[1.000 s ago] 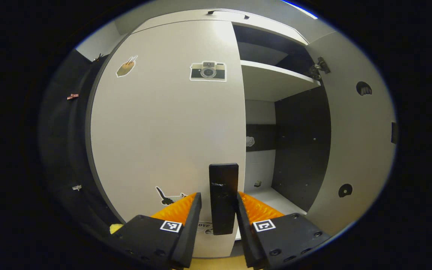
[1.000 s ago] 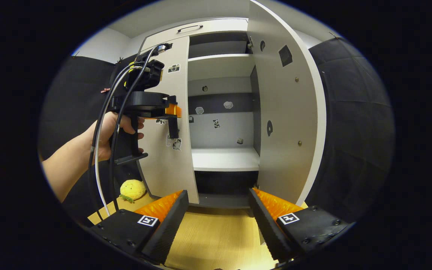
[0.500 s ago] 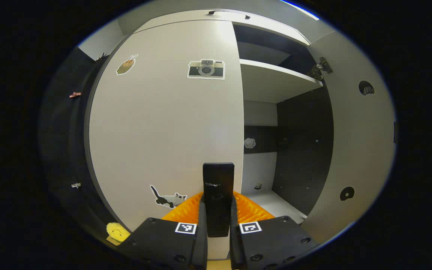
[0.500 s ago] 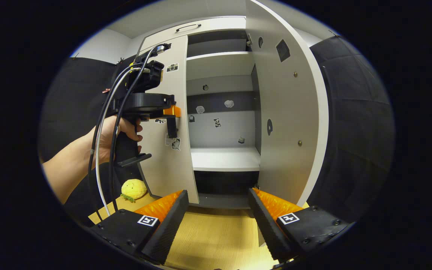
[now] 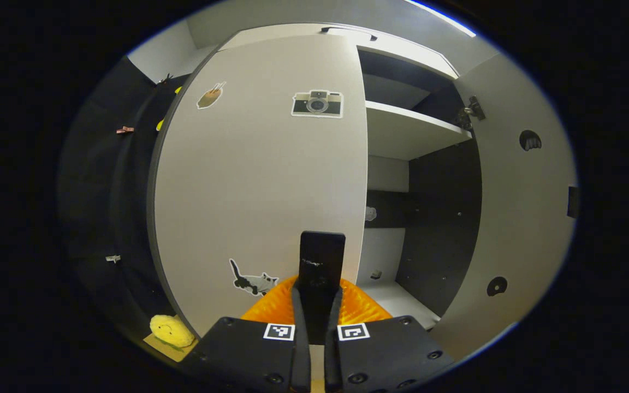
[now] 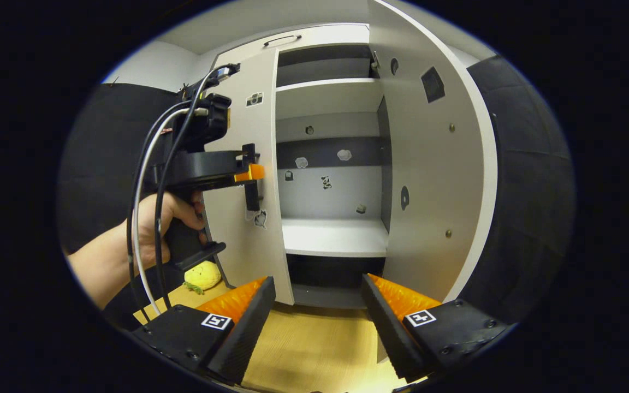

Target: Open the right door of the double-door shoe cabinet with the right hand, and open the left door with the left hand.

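Note:
The white shoe cabinet's left door (image 5: 260, 180), with a camera sticker and a cat sticker, fills the left gripper view. Near its free edge is a black upright handle (image 5: 322, 262). My left gripper (image 5: 317, 308) is shut on that handle, one orange-backed finger on each side. The right door (image 5: 516, 218) stands swung wide open, baring shelves. In the right gripper view a hand (image 6: 175, 210) holds the left gripper (image 6: 211, 169) at the left door's handle (image 6: 251, 192). My right gripper (image 6: 317, 297) hangs open and holds nothing, low in front of the open right door (image 6: 434, 180).
A yellow plush toy (image 6: 203, 274) lies on the wooden floor (image 6: 314, 349) at the cabinet's left foot. White shelves (image 6: 333, 237) and small stickers show inside the cabinet. Black cloth walls flank both sides.
My left gripper's fingers closed onto the left door's handle. The door's free edge now hides more of the interior. The right gripper stayed open and barely shifted.

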Demonstrator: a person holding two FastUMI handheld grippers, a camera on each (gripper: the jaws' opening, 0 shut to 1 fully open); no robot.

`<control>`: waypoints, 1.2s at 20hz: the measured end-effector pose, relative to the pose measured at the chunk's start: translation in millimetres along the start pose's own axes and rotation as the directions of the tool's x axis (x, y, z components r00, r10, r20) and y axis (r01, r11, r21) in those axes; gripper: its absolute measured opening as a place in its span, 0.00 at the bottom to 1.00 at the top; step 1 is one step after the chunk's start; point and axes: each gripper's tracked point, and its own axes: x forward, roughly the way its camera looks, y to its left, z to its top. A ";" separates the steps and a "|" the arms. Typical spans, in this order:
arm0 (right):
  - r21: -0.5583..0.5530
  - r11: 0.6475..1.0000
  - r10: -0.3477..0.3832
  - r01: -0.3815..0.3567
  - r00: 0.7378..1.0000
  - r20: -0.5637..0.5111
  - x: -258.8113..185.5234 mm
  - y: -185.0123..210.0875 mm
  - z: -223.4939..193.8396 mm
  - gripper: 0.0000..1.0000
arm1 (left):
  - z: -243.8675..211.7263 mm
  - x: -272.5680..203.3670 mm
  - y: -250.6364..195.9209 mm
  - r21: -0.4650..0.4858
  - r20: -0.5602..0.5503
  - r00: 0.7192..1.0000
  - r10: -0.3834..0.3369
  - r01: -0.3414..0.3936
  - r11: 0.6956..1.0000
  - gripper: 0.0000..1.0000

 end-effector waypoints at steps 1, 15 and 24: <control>0.004 1.000 -0.001 0.001 1.000 0.015 -0.4 1.4 7.6 0.99 | 1.4 -9.1 2.3 -0.009 0.003 1.000 0.000 0.000 1.000 0.14; -0.065 0.998 0.023 -0.021 0.999 0.032 1.1 48.0 21.5 0.99 | 2.1 -114.8 59.1 -0.116 0.016 1.000 -0.016 0.017 0.993 0.13; -0.013 0.999 -0.033 0.034 0.998 0.055 -0.9 60.8 13.8 1.00 | 6.2 -178.5 176.1 -0.082 0.035 0.982 0.186 -0.183 0.980 0.05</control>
